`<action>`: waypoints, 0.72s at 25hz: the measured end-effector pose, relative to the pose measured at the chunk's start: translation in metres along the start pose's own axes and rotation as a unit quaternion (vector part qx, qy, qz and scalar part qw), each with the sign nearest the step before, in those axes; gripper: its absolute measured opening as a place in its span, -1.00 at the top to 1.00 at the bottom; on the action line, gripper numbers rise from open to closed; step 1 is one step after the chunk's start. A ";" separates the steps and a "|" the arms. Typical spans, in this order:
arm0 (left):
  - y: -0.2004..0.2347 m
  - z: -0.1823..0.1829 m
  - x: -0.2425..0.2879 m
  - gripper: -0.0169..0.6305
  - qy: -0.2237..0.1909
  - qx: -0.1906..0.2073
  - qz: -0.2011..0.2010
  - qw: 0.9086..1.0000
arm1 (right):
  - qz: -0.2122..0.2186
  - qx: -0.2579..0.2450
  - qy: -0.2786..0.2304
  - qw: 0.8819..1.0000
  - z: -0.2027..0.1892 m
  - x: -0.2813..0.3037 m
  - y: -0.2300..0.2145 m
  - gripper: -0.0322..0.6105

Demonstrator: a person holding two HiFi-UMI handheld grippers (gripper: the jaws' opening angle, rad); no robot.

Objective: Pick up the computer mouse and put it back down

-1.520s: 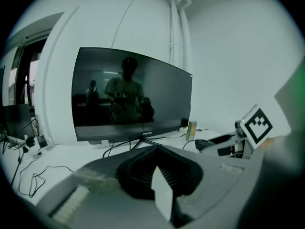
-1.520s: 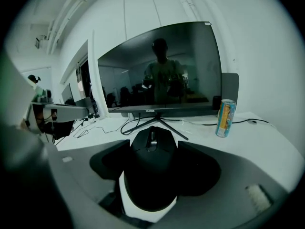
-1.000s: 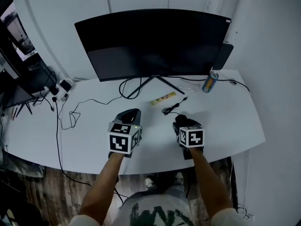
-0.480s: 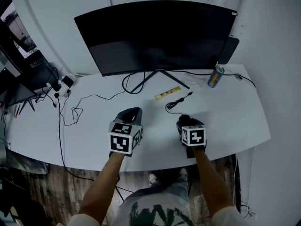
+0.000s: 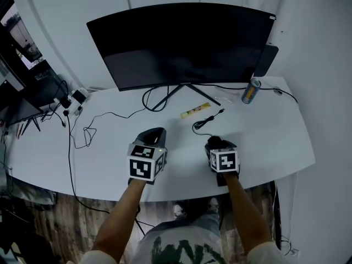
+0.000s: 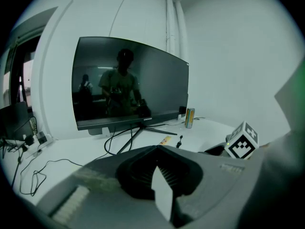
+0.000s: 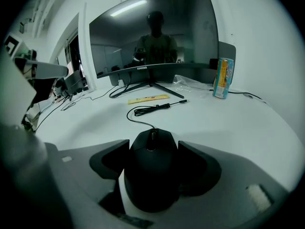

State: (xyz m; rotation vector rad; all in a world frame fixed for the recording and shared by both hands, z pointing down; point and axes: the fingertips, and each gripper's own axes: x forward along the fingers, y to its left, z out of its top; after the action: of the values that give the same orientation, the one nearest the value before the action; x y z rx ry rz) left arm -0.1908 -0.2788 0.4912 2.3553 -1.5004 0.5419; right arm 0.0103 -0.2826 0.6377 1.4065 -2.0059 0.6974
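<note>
The black computer mouse (image 7: pixel 151 168) lies between my right gripper's (image 7: pixel 152 145) jaws, and both dark pads touch its sides. Its cable (image 7: pixel 147 109) runs off toward the monitor. From the head view the right gripper (image 5: pixel 218 146) is low over the white desk (image 5: pixel 269 142) and hides most of the mouse (image 5: pixel 214 142). My left gripper (image 5: pixel 152 135) rests to its left, about a hand's width away. Its jaws meet at the tip (image 6: pixel 156 147) with nothing between them.
A wide curved monitor (image 5: pixel 181 43) on a splayed stand fills the back of the desk. A drink can (image 5: pixel 249 91) stands at the back right, and a yellow strip (image 5: pixel 196 110) lies near the cable's plug. Loose cables (image 5: pixel 82 131) trail across the desk's left side.
My right gripper has sunk a little toward the desk with the mouse between its jaws. The left gripper has stayed in place.
</note>
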 end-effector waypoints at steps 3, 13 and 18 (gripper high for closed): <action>-0.001 0.001 0.000 0.93 0.001 -0.004 -0.002 1.000 | 0.006 0.005 0.004 1.000 0.001 -0.004 0.002 -0.11; -0.012 0.026 0.004 0.93 -0.022 -0.013 -0.002 1.000 | 0.022 -0.011 -0.028 0.999 0.043 -0.031 -0.001 -0.11; -0.015 0.043 0.007 0.93 -0.034 -0.016 0.002 0.999 | 0.033 -0.021 -0.057 0.998 0.077 -0.052 -0.004 -0.02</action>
State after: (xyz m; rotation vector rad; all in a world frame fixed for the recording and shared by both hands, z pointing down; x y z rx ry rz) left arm -0.1679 -0.2971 0.4553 2.3689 -1.5315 0.4384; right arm 0.0152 -0.3047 0.5471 1.3903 -2.1509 0.6122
